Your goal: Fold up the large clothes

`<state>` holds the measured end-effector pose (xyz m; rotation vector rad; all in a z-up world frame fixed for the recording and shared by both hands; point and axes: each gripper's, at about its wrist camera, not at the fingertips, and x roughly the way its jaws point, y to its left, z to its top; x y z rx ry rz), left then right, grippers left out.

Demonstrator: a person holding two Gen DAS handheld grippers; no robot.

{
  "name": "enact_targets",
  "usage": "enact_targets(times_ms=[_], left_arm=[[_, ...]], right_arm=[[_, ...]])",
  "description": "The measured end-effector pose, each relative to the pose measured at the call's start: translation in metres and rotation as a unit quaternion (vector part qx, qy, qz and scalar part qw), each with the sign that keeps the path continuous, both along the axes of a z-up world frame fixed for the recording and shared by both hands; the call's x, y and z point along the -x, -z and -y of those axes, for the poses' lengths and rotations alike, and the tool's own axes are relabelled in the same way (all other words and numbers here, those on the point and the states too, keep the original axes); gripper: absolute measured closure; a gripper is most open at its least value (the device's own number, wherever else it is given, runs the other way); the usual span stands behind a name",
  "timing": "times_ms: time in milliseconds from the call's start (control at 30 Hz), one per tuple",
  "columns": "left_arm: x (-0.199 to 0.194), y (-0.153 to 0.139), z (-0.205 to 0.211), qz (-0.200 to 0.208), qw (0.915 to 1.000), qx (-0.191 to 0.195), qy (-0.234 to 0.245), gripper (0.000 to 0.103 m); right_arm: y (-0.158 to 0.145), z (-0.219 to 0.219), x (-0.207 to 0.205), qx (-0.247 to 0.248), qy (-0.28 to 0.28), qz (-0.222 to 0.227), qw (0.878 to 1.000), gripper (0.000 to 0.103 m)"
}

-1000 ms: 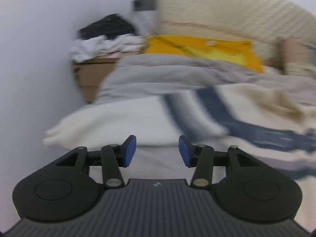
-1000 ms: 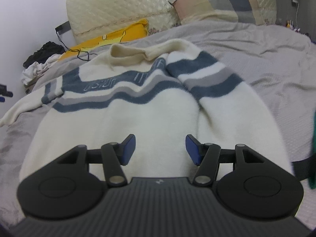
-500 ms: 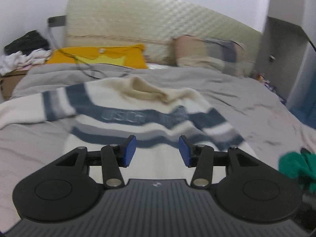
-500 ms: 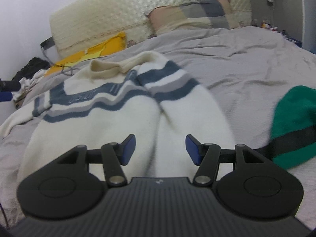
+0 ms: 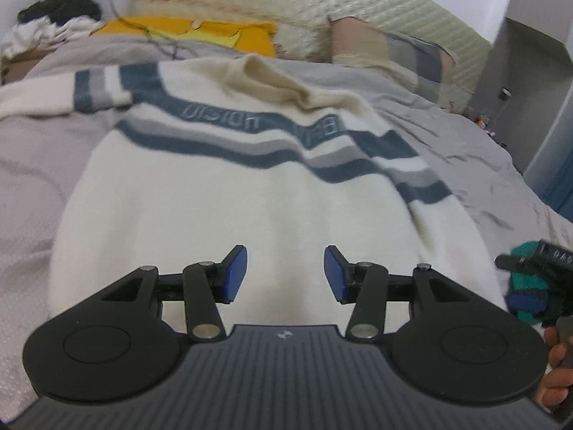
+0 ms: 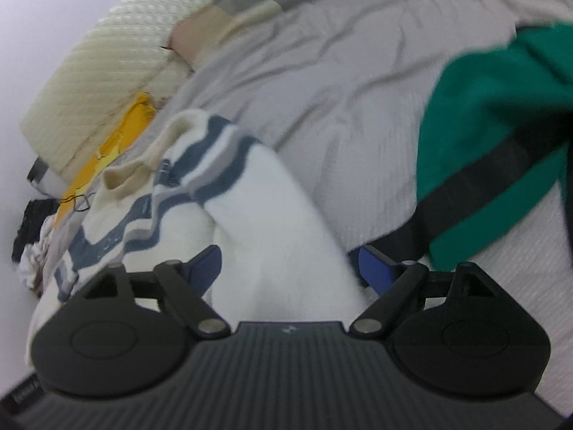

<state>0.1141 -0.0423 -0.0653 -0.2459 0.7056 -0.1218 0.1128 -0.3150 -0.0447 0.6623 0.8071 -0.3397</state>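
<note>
On the grey bed (image 5: pixel 447 136) a cream sweater (image 5: pixel 250 208) with blue and grey stripes lies spread out.

Over its lower body the left gripper (image 5: pixel 285 274) hangs, fingers apart and empty. The right gripper (image 6: pixel 288 268) has just been spreading wider, with the sweater's folded-in sleeve (image 6: pixel 272 222) between its fingers, unpinched. A green garment (image 6: pixel 501 136) lies just beside.

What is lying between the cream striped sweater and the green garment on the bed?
Only bare grey bedsheet separates the sweater from the green garment, as the right wrist view shows.
</note>
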Motion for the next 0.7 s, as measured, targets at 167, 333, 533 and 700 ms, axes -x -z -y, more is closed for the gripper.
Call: enact_targets(times_ms=[167,333,533,700], left_arm=[[-0.009,0.004,-0.011,-0.014,0.9992,0.038,-0.004,0.05],[-0.011,0.006,-0.01,-0.017,0.9988,0.046,0.001,0.05],[-0.003,0.004,-0.005,-0.01,0.9996,0.028,0.002,0.049],[0.008,0.0,0.004,0.008,0.9997,-0.011,0.022,0.048]], right_arm=[[0.021,-0.006,-0.015,0.001,0.001,-0.032,0.999,0.018],[0.025,-0.014,-0.015,-0.028,-0.017,-0.005,0.999,0.049],[0.024,-0.026,-0.018,0.002,-0.046,-0.016,0.999,0.051],[0.03,-0.03,-0.02,0.019,-0.044,-0.031,0.998,0.075]])
